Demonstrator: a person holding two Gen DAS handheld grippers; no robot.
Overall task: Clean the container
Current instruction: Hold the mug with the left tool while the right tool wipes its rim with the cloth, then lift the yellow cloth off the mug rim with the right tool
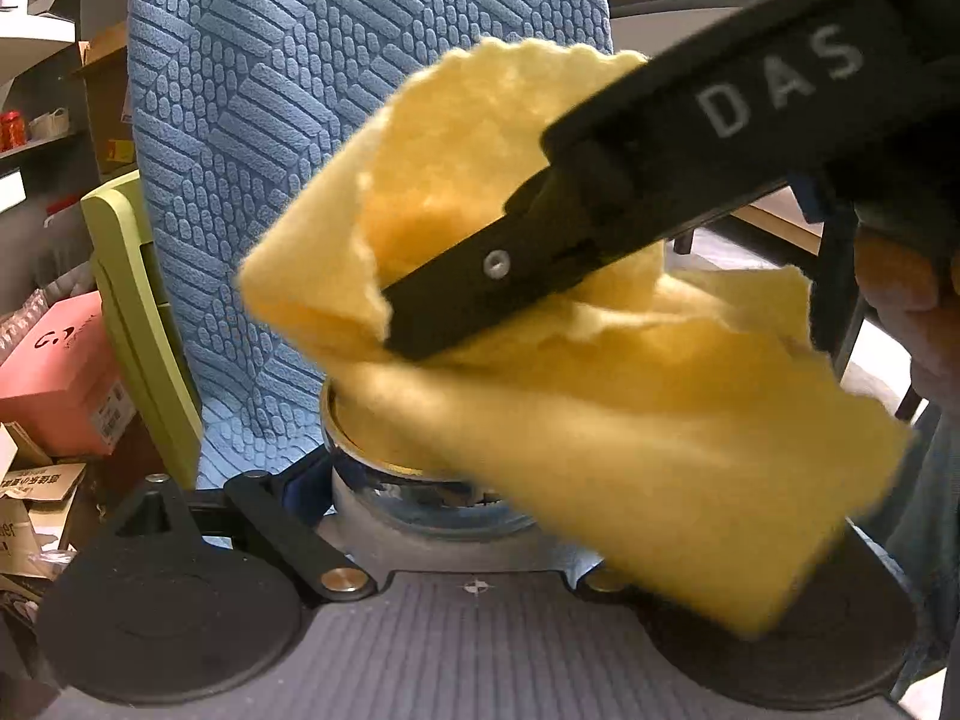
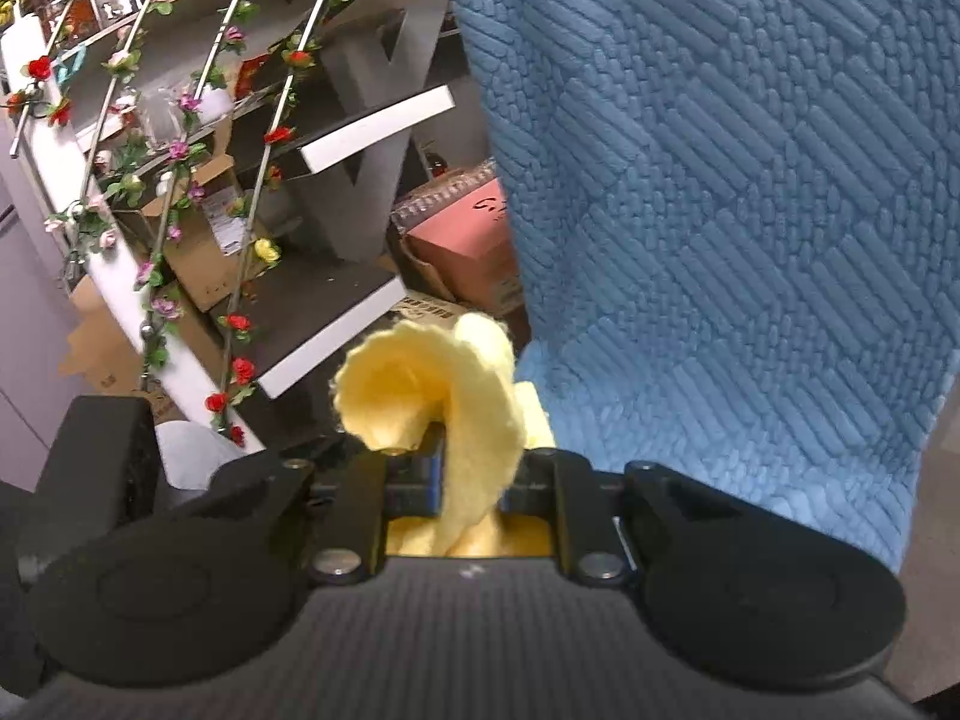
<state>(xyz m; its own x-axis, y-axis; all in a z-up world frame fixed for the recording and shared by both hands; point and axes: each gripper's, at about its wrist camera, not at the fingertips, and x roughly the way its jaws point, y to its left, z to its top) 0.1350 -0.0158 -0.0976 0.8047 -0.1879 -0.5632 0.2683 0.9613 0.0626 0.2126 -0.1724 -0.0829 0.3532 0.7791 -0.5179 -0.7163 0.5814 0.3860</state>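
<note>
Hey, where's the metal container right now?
In the left wrist view the metal container sits low at centre between the left gripper's fingers, in front of the blue textured fabric; the yellow cloth in the right gripper drapes over its rim.

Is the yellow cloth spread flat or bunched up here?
Bunched. The yellow cloth is crumpled in folds, pinched by the right hand-held gripper and draped over the metal container.

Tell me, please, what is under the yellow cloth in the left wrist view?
A shiny metal container, held in the left gripper, sits under the yellow cloth. Only its rim and upper wall show; the cloth covers its opening and inside.
</note>
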